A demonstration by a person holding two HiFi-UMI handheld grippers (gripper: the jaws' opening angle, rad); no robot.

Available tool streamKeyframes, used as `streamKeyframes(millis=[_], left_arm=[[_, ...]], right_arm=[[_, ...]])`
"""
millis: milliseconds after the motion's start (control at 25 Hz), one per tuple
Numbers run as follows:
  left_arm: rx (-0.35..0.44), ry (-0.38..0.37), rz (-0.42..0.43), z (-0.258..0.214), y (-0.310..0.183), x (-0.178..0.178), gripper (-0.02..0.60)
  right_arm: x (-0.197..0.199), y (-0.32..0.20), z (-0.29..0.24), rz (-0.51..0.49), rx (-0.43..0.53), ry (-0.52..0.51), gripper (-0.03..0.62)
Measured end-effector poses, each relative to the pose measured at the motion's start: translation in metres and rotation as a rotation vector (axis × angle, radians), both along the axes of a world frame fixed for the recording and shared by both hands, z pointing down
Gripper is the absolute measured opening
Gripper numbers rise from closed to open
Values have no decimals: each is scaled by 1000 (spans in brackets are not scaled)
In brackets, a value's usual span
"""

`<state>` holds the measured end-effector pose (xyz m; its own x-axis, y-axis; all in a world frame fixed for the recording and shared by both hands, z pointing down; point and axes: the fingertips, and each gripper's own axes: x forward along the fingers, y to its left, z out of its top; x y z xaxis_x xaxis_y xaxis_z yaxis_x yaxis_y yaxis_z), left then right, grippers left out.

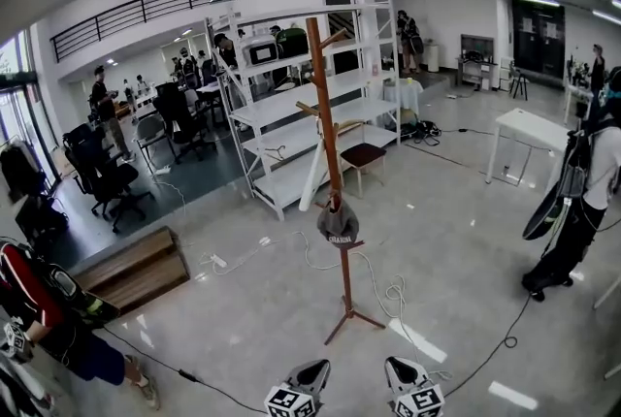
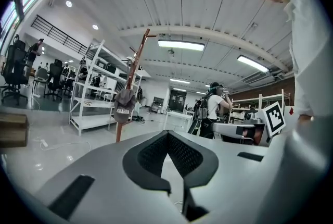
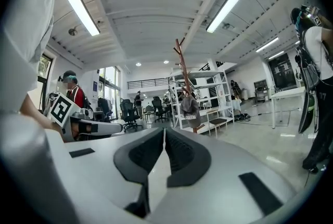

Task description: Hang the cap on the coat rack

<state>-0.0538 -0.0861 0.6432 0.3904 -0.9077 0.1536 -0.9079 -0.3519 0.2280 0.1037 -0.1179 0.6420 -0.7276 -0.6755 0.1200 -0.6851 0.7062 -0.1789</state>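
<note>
A grey cap [image 1: 339, 224] hangs from a low peg of the brown wooden coat rack [image 1: 327, 114], which stands on the floor in the middle of the head view. Both grippers are low at the bottom edge, well short of the rack and apart from the cap. My left gripper [image 1: 312, 369] is shut with nothing in it; in its own view the jaws of the left gripper [image 2: 167, 134] meet, and the cap [image 2: 124, 106] hangs far beyond. My right gripper [image 1: 401, 367] is also shut and empty. The right gripper [image 3: 164, 132] faces the cap [image 3: 190, 108] on the rack [image 3: 182, 59].
A white shelving unit [image 1: 291, 114] and a stool [image 1: 364, 156] stand behind the rack. Cables [image 1: 388, 294] trail over the floor around its base. A person with a backpack [image 1: 577, 211] stands at right near a white table [image 1: 529, 129]. A wooden platform [image 1: 136, 270] and another person [image 1: 49, 318] are at left.
</note>
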Motion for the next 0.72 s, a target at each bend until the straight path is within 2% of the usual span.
streamKeyframes(millis=[280, 480, 720], left_arm=[[24, 31, 48, -10, -4, -22, 14], [45, 6, 85, -24, -5, -58, 14], [44, 7, 73, -28, -12, -104, 14]], right_arm=[[-19, 6, -6, 20, 1, 32, 31], [-62, 5, -13, 13, 9, 24, 31], [-108, -2, -21, 2, 18, 31, 26]])
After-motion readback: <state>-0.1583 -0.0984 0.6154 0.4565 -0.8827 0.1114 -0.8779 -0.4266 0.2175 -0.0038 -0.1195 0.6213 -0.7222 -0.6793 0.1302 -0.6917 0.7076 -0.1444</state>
